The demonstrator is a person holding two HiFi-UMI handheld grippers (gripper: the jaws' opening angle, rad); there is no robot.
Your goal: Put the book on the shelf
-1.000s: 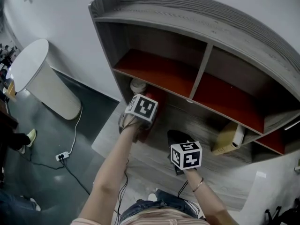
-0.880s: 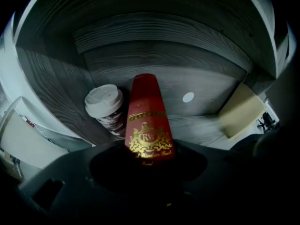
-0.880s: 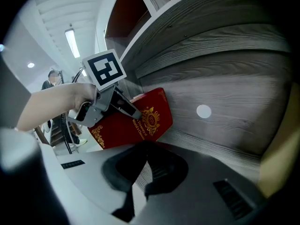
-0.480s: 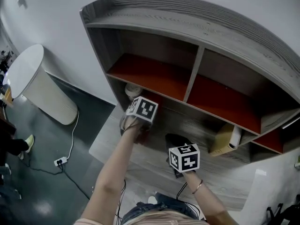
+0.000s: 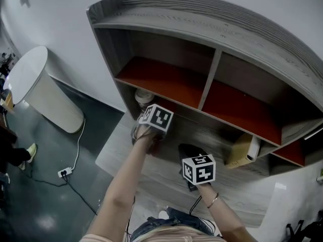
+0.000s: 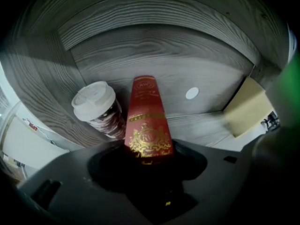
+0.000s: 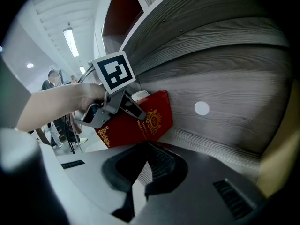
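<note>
left gripper [image 6: 147, 162]: jaws clamped on the near end of the book [image 6: 146, 121]. spine faces the camera and the red hardback runs straight out from between them.

handling (judged): stiff boards, fair weight for a pinch at one end, so the free end has leverage. the cover looks glossy with gilt print and may pivot or slip if the clamp eases. a better hold would be across both boards close to the spine, nearer mid-length.

just left of the book, ahead of the jaws: a lidded cup [image 6: 98, 108]. it is close to the cover, contact not clear. it looks light and easy to knock.

beyond the book's tip: wood panel of the shelf [image 6: 187, 55], with a white dot [image 6: 192, 93] to the right of the tip. far right of the jaws is a tan packet [image 6: 246, 107], well apart.

right gripper [image 7: 145, 172]: jaws drawn together, a slit at most, nothing held. the book lies ahead and left of them.

book's far end is in the shelf's lower bay, not yet released.
</note>
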